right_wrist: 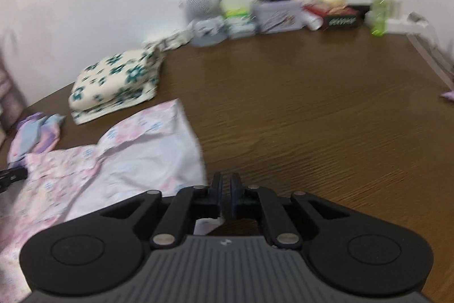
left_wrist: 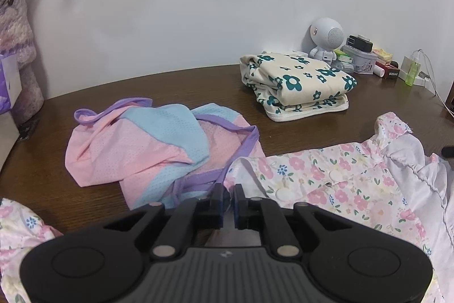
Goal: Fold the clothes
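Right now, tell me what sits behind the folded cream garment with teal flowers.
Behind the folded cream garment stands a white round-headed speaker figure, against the wall. Its base is partly hidden.

Small dark red rectangular box (left_wrist: 393, 73) among the clutter by the wall carrying a line of pale lettering too small to read, no other text showing legibly anywhere

The left gripper (left_wrist: 229, 190) sits low over the near edge of the table with its two black fingers drawn close, a narrow gap between them, while the right gripper (right_wrist: 226, 179) is likewise low near that edge, fingers nearly together, its view blurred.
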Demonstrator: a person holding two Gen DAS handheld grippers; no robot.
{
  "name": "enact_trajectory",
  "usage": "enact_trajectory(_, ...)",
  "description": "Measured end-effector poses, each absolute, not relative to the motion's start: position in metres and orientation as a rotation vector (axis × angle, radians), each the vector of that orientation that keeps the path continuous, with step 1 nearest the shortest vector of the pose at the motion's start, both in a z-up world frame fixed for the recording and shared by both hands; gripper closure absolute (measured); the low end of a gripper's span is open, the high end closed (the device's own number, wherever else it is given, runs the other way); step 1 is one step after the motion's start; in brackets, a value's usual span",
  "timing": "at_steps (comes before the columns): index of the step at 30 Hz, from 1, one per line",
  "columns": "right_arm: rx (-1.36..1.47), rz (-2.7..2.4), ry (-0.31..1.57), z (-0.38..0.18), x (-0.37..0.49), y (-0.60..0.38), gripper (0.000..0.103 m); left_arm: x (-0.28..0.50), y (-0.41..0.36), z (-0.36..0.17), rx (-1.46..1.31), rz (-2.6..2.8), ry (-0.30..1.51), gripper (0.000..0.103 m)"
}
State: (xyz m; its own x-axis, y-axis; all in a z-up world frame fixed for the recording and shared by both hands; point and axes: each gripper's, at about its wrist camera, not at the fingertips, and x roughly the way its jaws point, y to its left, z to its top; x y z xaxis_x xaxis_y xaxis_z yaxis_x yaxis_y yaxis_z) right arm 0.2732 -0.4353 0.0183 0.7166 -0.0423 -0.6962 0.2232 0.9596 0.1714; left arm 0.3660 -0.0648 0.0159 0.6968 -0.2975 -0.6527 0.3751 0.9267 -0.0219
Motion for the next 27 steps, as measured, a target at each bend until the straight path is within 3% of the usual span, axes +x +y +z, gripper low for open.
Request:
enact_trajectory(1, 0.243, -0.137, 0.742, 0.021, 0.271, -0.435, 0.095, 0.366, -0.065, 0.016, 0.116, -0.376, 0.706, 0.096)
enact_trajectory(2, 0.213, -0.124, 0.749, 0.021, 0.274, -0.428, 0.085, 0.366, -0.065, 0.016, 0.117, -0.377, 0.706, 0.096)
enact_trajectory(3, 0.182, -0.112, 0.756, 0.020, 0.277, -0.421, 0.063, 0.366, -0.065, 0.016, 0.119, -0.376, 0.705, 0.096)
enact_trajectory(4, 0.151, -0.099, 0.763, 0.019, 0.280, -0.414, 0.055, 0.366, -0.065, 0.016, 0.120, -0.376, 0.704, 0.096)
enact_trajectory(5, 0.121, -0.086, 0.770, 0.019, 0.283, -0.407, 0.053, 0.366, -0.065, 0.016, 0.122, -0.376, 0.703, 0.096)
enact_trajectory(8, 0.028, -0.048, 0.790, 0.017, 0.291, -0.385, 0.056, 0.365, -0.065, 0.016, 0.125, -0.377, 0.702, 0.096)
enact_trajectory(12, -0.054, -0.025, 0.825, 0.010, 0.302, -0.368, 0.083, 0.365, -0.065, 0.016, 0.128, -0.379, 0.700, 0.096)
enact_trajectory(14, -0.043, -0.033, 0.838, 0.006, 0.303, -0.375, 0.091, 0.365, -0.065, 0.015, 0.130, -0.379, 0.699, 0.096)
enact_trajectory(15, -0.037, -0.033, 0.841, 0.006, 0.300, -0.379, 0.101, 0.365, -0.065, 0.015, 0.133, -0.378, 0.698, 0.096)
enact_trajectory(23, 0.038, -0.139, 0.783, 0.017, 0.290, -0.419, 0.103, 0.364, -0.066, 0.015, 0.141, -0.376, 0.694, 0.096)
enact_trajectory(26, 0.124, -0.046, 0.769, 0.022, 0.281, -0.421, 0.095, 0.365, -0.066, 0.015, 0.142, -0.377, 0.694, 0.096)
enact_trajectory(27, 0.112, -0.014, 0.763, 0.023, 0.278, -0.415, 0.087, 0.365, -0.066, 0.015, 0.143, -0.376, 0.694, 0.096)
